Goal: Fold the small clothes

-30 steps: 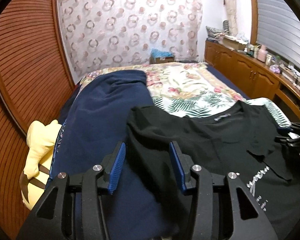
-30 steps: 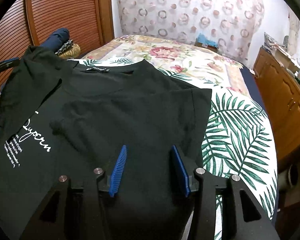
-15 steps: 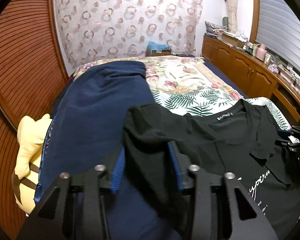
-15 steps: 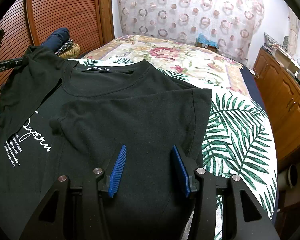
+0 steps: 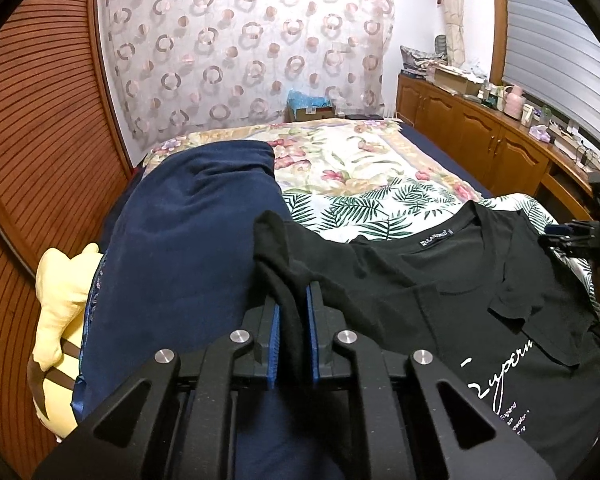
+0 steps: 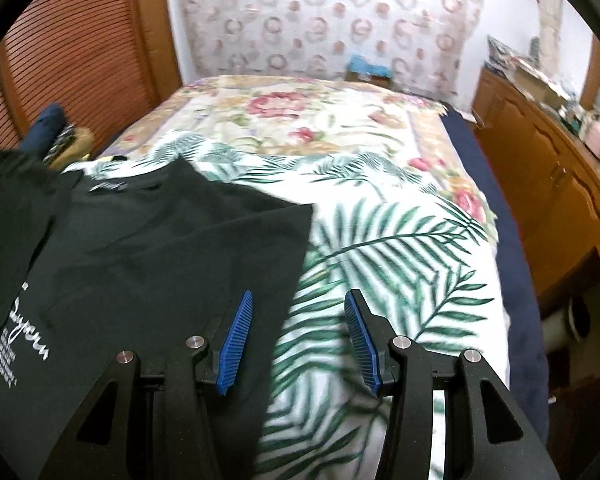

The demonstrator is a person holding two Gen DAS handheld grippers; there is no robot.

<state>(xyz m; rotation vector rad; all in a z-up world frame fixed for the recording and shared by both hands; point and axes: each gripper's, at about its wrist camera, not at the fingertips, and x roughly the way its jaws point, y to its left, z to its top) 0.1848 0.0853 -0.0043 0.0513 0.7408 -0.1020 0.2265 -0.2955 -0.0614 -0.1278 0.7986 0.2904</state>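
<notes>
The left tool is clamped on a bunched edge of the black T-shirt, which lies on the bed beside a navy garment. The right tool hangs with its fingers apart over the shirt's other edge and the leaf-print sheet.

Left tongs closed on black T-shirt – right tongs slid off it

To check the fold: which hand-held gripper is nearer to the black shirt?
Left. The left hand-held gripper is shut on the black shirt; the right hand-held gripper hangs open over its edge.
</notes>
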